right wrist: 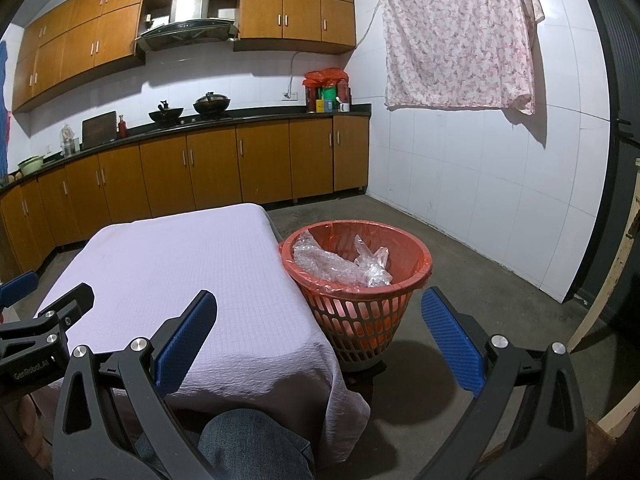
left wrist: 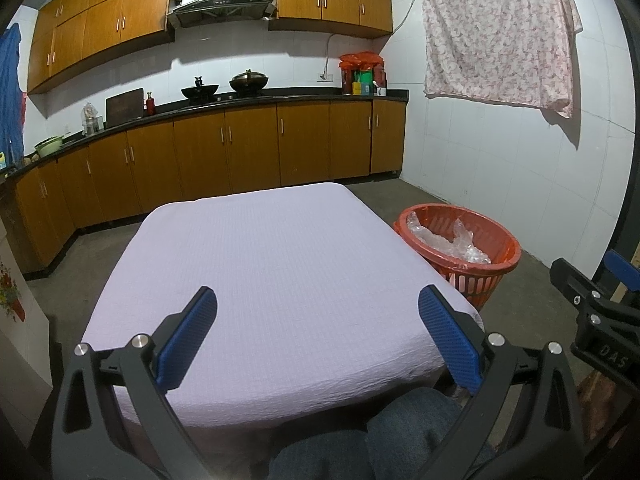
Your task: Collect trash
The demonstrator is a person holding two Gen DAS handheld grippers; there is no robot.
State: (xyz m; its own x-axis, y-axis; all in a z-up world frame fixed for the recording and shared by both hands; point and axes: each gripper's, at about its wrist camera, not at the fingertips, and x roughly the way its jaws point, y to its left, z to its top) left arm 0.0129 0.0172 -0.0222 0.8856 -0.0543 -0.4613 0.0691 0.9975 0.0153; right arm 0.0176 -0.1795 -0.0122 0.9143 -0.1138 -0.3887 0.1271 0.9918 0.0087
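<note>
Crumpled clear plastic wrap [right wrist: 340, 264] lies inside the red basket [right wrist: 404, 304], which stands on the floor touching the table [left wrist: 280, 264] corner. The left gripper [left wrist: 316, 340] hovers over the table, the right gripper [right wrist: 320, 340] just before the basket; both sets of 2 fingers are spread wide, holding nothing.

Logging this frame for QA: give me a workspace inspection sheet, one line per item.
Surface: table under a lilac cloth, top bare.
Job's things: red basket on the floor at the table's right, lined with a red bag, holding crumpled clear plastic.
Clutter: nothing seen on the table.
Grippers: left gripper and right gripper both open, holding nothing.
Cables: one wall cable above the counter.
Surroundings: kitchen cabinets, floral cloth hung on the wall.
</note>
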